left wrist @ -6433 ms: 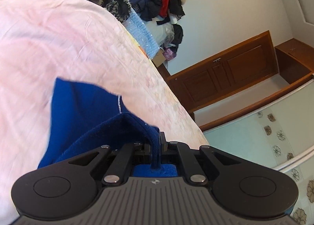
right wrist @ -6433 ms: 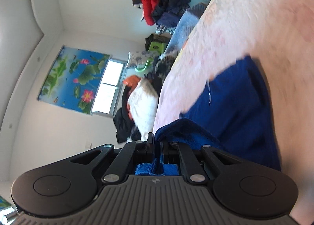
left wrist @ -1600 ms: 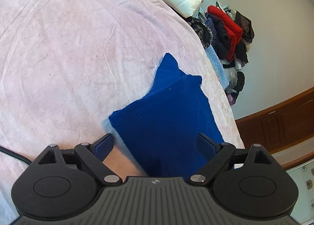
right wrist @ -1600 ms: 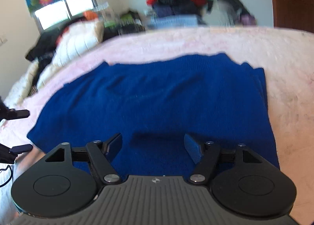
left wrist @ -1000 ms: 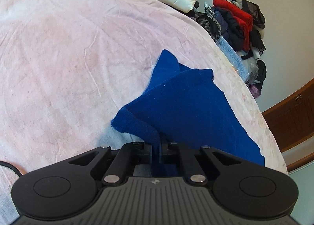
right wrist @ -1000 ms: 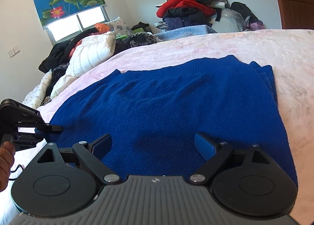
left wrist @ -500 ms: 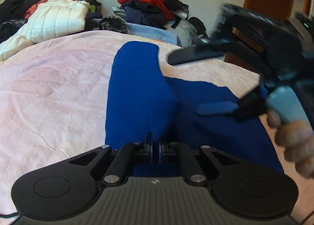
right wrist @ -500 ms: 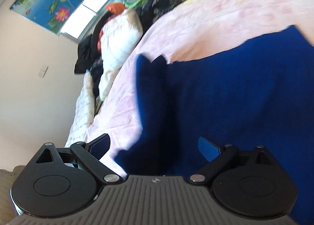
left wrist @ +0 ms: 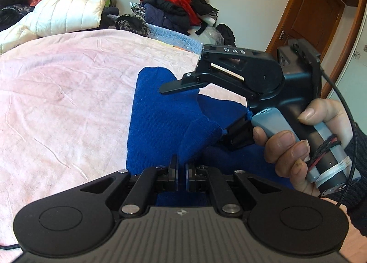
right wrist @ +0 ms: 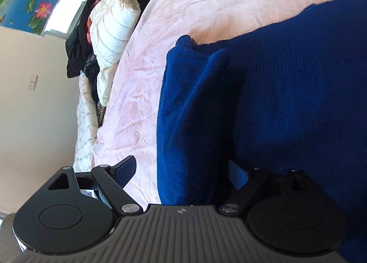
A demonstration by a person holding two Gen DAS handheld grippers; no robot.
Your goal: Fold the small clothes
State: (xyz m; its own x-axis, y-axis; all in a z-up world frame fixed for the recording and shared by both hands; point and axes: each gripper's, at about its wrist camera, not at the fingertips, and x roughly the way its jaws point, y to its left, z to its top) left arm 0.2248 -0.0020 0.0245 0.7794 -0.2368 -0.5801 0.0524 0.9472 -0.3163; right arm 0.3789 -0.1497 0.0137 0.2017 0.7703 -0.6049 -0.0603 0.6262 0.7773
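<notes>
Left wrist: blue sweater [left wrist: 156, 123] between fingers [left wrist: 173, 171]

Blue knit garment [left wrist: 158, 111] lies partly folded, one edge lifted.

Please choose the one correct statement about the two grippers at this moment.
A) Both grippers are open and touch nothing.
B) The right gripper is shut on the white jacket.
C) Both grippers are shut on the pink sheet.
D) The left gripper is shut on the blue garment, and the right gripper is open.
D: the left gripper pinches a raised fold of the blue garment, while the right gripper has its fingers spread wide around the cloth.
</notes>
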